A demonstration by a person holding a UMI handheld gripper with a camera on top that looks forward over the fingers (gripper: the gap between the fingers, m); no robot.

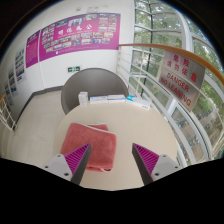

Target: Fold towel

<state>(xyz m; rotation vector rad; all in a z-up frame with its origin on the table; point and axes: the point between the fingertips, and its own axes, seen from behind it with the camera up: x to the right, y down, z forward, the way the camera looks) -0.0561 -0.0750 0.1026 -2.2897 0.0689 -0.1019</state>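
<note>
The gripper is hovering above the pale desk with its fingers spread wide apart, gripping nothing; the pink pads are facing each other across bare air. The towel, a pink-red cloth, is lying flat on the desk just ahead of the left finger, whose tip is overlapping the cloth's near edge in this view, though whether it is actually touching cannot be told. The right finger is sitting well clear of the cloth, over bare desk. The towel is showing as a compact, roughly rectangular patch with fairly tidy edges, which suggests it may already be folded at least once, but layers are not visible, so that is only a judgement. If folding is only beginning, everything is still left: catching an edge, carrying it over, and laying it down. Beyond the desk, a grey chair back and a small white box are standing by a glass railing.
</note>
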